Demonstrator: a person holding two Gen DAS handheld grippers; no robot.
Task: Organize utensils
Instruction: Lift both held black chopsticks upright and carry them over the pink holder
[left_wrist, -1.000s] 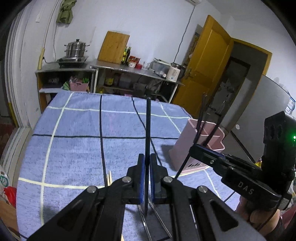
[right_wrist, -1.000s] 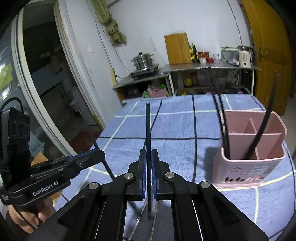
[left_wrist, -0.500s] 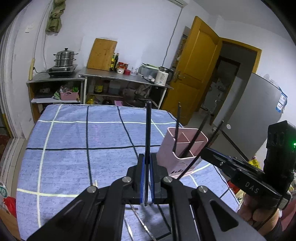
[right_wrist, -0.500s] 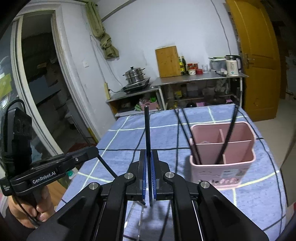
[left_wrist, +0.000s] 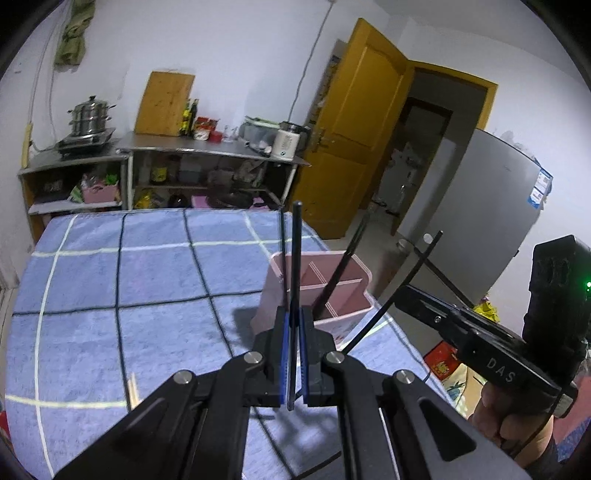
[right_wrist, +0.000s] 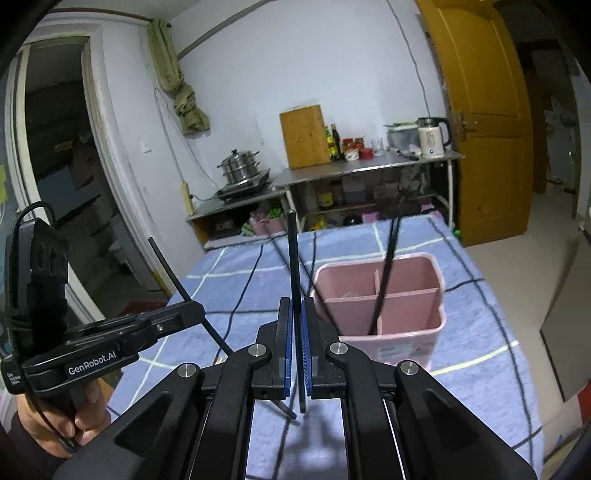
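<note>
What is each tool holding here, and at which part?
Each holds one thin black chopstick. The left tool pinches its chopstick near the lower end; the right tool grips its chopstick likewise, most of each stick rising above the pads.

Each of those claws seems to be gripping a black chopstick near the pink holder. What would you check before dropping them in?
1. Left gripper clamped on its black chopstick: ok, held upright.
2. Right gripper clamped on its black chopstick: ok.
3. Pink holder upright on the blue tablecloth: ok.
4. Room in the compartments: ok, only a few chopsticks lean inside.
5. Either held stick directly above an opening: cannot tell from these angles.
6. The two grippers apart from each other: ok, each appears off to the side in the other's view.
</note>
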